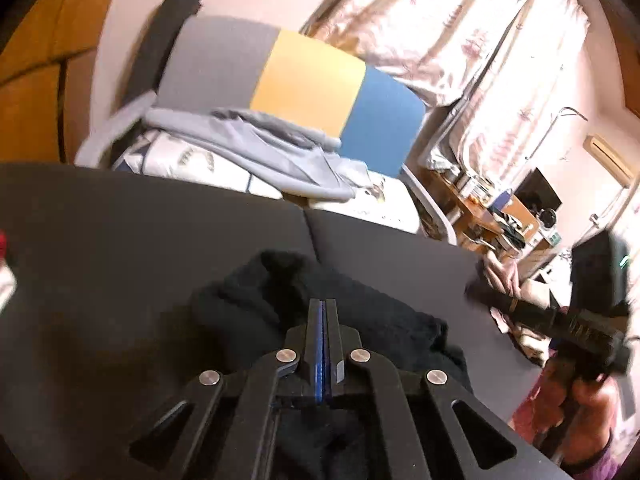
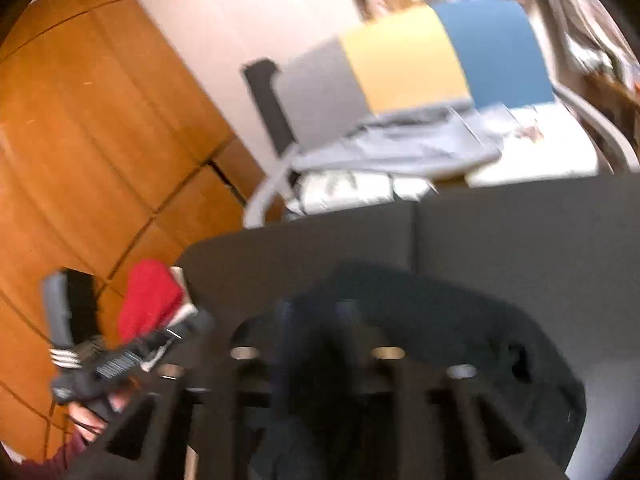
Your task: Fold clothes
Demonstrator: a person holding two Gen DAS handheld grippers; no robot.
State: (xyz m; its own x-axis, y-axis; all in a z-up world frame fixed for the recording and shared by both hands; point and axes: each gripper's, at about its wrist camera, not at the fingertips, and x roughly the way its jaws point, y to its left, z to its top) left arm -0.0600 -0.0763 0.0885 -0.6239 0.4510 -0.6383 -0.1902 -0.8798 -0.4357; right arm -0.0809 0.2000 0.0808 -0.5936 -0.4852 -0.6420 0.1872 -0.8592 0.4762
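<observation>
Lying bunched at 6 o'clock on the dark table [image 1: 120,240], the black garment [image 1: 248,300] is being pinched by the left gripper [image 1: 324,308]; the right gripper's [image 2: 316,320] tongs are being blurred beyond telling, and folding is being judged barely begun.

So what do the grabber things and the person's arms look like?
The left gripper is black, with flat fingers edged by a blue strip, silver round bolts, and triangle holes in its frame. The right gripper looks the same but blurry. Each handle is black with white markings. The hand has a dark red sleeve.
</observation>
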